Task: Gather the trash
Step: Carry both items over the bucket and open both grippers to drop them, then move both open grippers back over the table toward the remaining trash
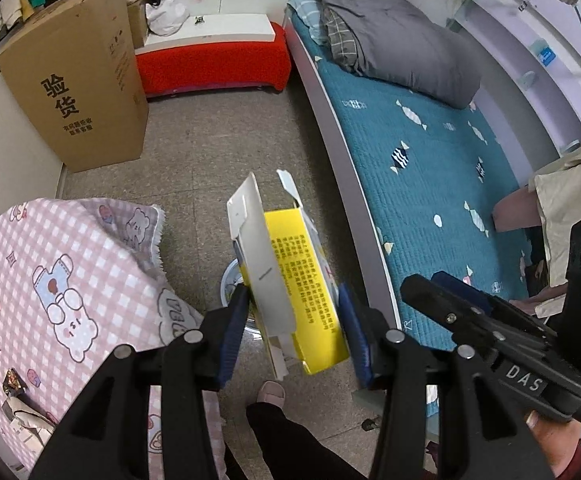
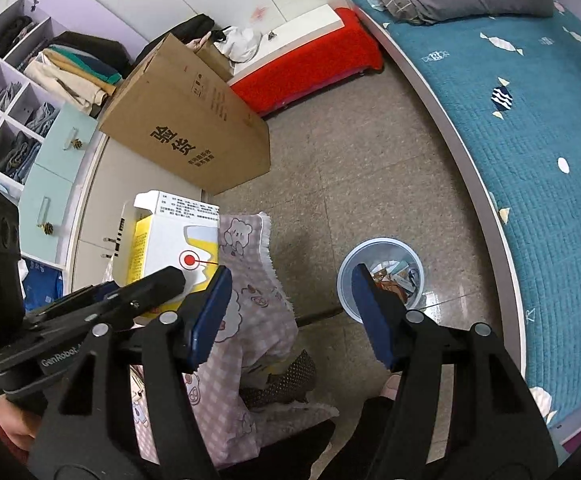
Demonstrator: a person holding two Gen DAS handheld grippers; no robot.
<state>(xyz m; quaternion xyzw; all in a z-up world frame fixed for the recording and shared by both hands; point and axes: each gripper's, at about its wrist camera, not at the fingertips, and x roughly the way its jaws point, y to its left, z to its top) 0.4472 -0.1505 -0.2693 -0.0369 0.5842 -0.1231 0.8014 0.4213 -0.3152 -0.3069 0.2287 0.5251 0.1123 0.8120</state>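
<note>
The yellow-and-white carton point(image 1: 290, 280), at centre frame, is clamped by its sides in the left gripper point(image 1: 294, 320), directly above the trash bin point(image 2: 380, 276) on the floor, presumably for dropping in. The right gripper point(image 2: 290, 312), lower centre, stands open and empty, framing the bin.
</note>
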